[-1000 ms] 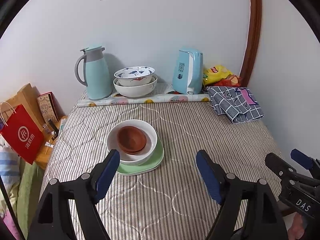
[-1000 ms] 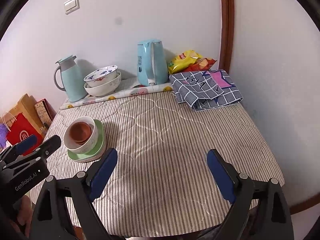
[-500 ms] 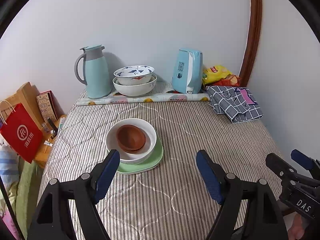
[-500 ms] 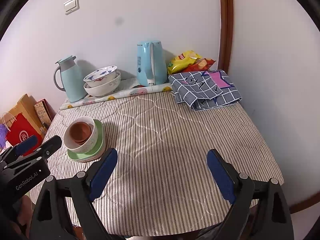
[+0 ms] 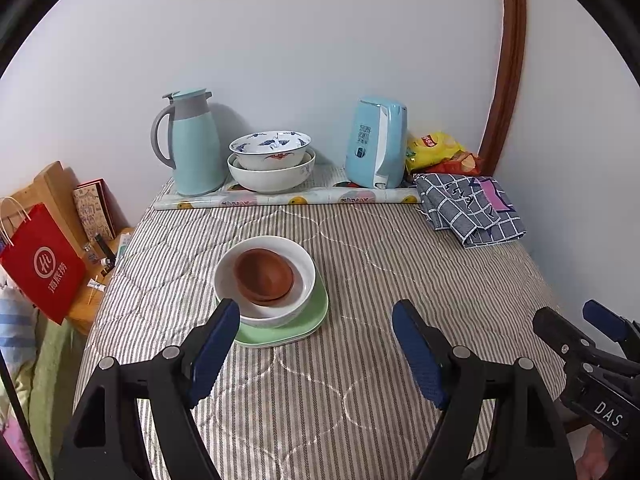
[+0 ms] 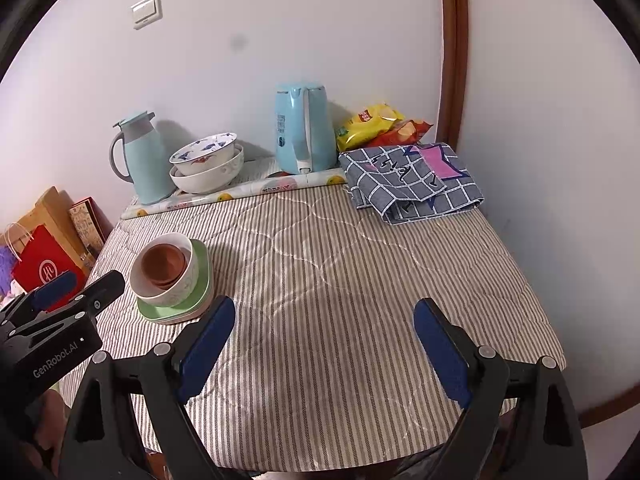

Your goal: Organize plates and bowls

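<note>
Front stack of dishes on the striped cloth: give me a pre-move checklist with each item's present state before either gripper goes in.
1. Left gripper jaws apart and empty: ok.
2. Right gripper jaws apart and empty: ok.
3. Brown bowl nested inside the white bowl, which sits on the green plate: ok.
4. Stack upright, no dish tilted out: ok.
5. Striped cloth in front of the right gripper bare for setting dishes down: ok.
6. Whether one or more green plates or brown bowls lie in the stack: cannot tell.
</note>
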Demonstrator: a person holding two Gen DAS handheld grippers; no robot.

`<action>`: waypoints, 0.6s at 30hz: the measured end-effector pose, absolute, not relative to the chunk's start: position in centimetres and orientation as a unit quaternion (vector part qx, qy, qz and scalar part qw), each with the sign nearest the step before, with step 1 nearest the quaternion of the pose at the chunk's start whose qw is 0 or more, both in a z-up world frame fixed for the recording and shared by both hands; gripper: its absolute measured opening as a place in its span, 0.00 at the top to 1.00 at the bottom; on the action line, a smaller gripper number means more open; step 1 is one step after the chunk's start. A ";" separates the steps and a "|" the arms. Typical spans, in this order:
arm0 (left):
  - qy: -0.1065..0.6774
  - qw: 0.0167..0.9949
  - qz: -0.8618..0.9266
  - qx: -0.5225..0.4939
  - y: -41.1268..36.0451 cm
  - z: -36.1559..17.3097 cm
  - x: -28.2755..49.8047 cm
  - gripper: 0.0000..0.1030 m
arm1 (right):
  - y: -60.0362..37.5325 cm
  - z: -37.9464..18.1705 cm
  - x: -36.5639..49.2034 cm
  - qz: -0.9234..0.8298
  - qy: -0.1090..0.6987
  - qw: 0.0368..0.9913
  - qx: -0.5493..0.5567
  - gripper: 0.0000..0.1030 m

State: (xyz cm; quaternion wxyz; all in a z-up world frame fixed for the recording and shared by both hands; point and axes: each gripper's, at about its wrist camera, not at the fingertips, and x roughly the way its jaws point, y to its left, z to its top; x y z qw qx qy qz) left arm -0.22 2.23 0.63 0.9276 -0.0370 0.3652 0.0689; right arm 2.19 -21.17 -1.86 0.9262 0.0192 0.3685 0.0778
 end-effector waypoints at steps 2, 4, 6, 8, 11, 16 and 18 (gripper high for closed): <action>0.365 0.928 0.069 -0.036 2.2 0.6 -0.2 0.25 | -21.2 -1.8 2.1 0.076 0.368 0.926 0.020 0.13; 0.364 0.928 0.069 -0.037 2.3 0.6 -0.2 0.25 | -21.3 -1.7 2.1 0.076 0.368 0.926 0.020 0.13; 0.364 0.928 0.069 -0.036 2.2 0.6 -0.2 0.25 | -21.3 -1.7 2.1 0.077 0.367 0.927 0.019 0.12; 0.364 0.928 0.070 -0.038 2.3 0.6 -0.2 0.25 | -21.2 -1.6 2.0 0.077 0.367 0.927 0.019 0.12; 0.364 0.928 0.070 -0.041 2.4 0.6 -0.2 0.25 | -21.0 -1.7 2.0 0.079 0.368 0.926 0.017 0.13; 0.365 0.928 0.069 -0.043 2.5 0.5 -0.2 0.25 | -20.8 -1.6 2.0 0.080 0.368 0.926 0.015 0.13; 0.365 0.927 0.069 -0.043 2.5 0.4 -0.2 0.25 | -20.7 -1.6 2.0 0.080 0.369 0.926 0.013 0.13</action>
